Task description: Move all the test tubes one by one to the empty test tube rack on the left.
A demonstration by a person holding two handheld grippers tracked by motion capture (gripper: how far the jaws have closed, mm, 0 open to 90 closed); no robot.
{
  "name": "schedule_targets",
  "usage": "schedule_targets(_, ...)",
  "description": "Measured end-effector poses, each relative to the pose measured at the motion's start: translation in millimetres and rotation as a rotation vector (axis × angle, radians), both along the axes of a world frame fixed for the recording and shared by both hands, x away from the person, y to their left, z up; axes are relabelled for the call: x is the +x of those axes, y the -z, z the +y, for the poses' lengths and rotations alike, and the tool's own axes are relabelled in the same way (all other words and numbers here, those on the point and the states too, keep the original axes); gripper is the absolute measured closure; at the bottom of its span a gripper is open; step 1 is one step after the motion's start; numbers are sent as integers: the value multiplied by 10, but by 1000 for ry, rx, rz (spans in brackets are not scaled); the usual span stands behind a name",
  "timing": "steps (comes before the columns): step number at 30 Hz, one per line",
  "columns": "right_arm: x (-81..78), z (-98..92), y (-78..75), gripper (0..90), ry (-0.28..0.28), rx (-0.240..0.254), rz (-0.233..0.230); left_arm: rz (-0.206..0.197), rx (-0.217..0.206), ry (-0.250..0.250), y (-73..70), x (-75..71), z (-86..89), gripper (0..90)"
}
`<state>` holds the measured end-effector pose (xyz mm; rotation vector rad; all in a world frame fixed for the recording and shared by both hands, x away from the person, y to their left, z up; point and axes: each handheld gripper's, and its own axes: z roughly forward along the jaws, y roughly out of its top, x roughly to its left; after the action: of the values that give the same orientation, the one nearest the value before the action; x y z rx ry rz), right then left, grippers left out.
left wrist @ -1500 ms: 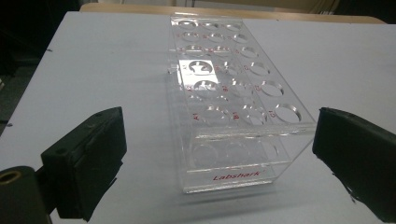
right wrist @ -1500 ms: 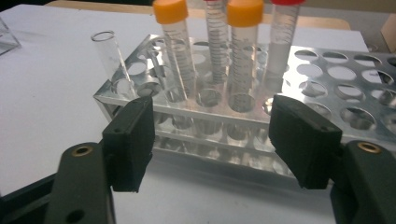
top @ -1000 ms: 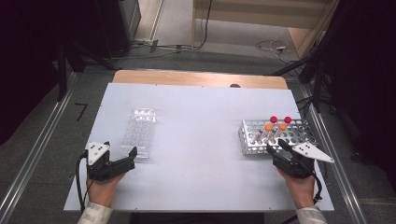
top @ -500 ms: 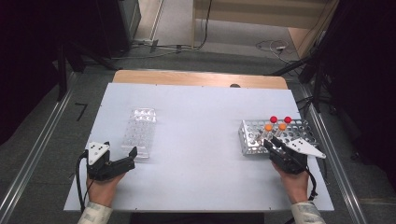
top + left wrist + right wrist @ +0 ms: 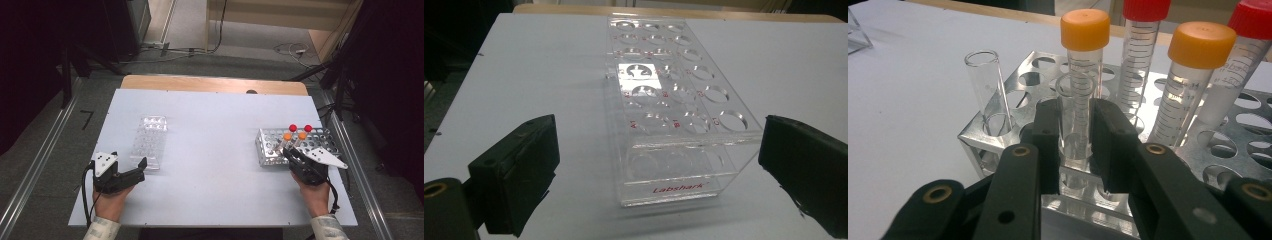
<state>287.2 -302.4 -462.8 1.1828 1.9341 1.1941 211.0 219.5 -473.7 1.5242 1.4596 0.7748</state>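
- High view: the white bench [image 5: 215, 150] carries a clear plastic rack [image 5: 150, 141] on its left half and a metal rack [image 5: 295, 146] on its right half, well apart from each other. The left tongs [image 5: 141, 168] sit at the near end of the clear plastic rack, held by the person's left hand [image 5: 111, 201]. The right tongs [image 5: 291, 153] reach into the near edge of the metal rack from the right hand [image 5: 316, 196]. Two orange-capped tubes [image 5: 287, 140] stand in the near row of that rack and two red-capped tubes [image 5: 293, 129] stand behind them, farther away.
- Left gripper view: the left tongs [image 5: 659, 165] stand wide open, one black jaw on either side of the near end of the clear plastic rack [image 5: 674, 115]. Neither jaw touches the rack, and its holes hold nothing.
- Right gripper view: the right tongs [image 5: 1075, 127] have just been closing, and their pads now press on both sides of an uncapped glass tube [image 5: 1075, 115], which stands upright in a near-row hole of the metal rack [image 5: 998, 132]. A second uncapped tube [image 5: 987, 85] leans in the near left corner hole. Right behind the gripped tube is an orange-capped tube [image 5: 1084, 30], with a red-capped one [image 5: 1144, 10] to its right, then another orange cap [image 5: 1201, 45] and another red cap [image 5: 1255, 20].
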Motion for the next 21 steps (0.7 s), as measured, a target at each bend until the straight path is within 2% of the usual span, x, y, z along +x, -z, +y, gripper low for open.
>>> schedule_targets(12,-43,-20,-95,724,6,16,-35,-12,17,-3,-12,-11,-17,32)
schedule_targets(16,-68,-24,-157,726,3,9,-56,-17,30,-2,-22,-19,-24,32)
schedule_targets(21,-117,-51,-265,727,7,35,-81,-30,61,0,-39,-37,-51,34)
